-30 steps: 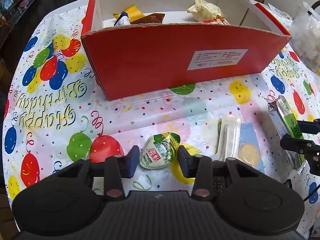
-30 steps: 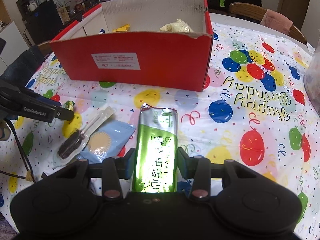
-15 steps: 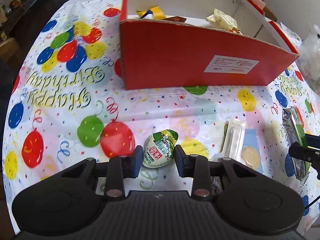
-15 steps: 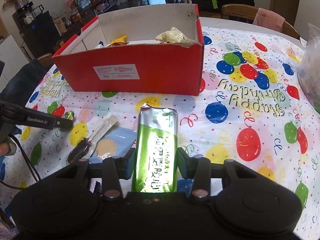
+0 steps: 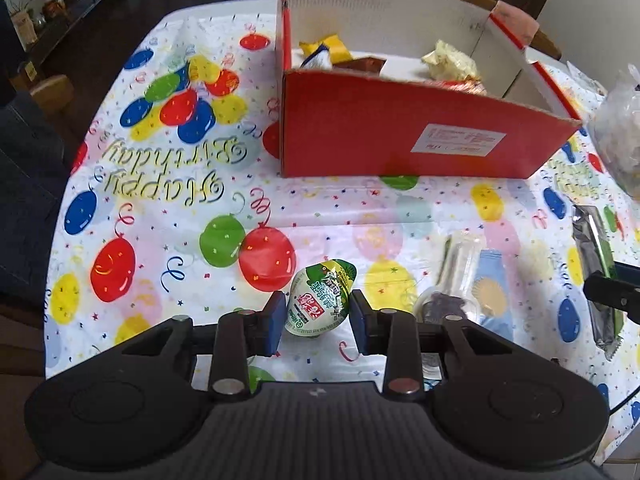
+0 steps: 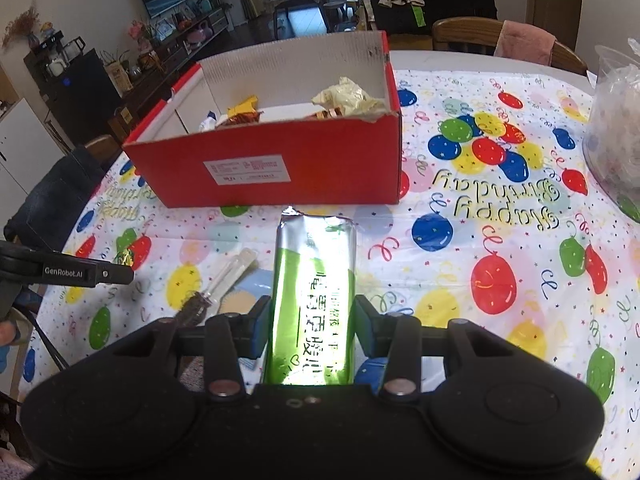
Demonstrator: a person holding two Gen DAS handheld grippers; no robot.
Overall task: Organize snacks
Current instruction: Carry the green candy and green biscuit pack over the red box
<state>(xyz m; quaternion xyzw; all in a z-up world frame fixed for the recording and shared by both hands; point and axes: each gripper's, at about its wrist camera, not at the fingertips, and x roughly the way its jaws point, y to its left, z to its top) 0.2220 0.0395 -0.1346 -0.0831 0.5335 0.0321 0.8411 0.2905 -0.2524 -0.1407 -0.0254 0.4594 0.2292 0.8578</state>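
Pointing lengthwise toward red box [image 6: 280, 160], green packet [image 6: 314, 300] in clamped right claw [image 6: 314, 326].

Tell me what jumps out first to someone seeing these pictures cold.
The red cardboard box stands open at the far middle of the table, with a few wrapped snacks already inside. Under it spreads a loud balloon-print "Happy Birthday" tablecloth. Closer in, each gripper is shut on a snack: the left gripper holds a small green-and-white jelly cup, the right gripper a long shiny green packet.
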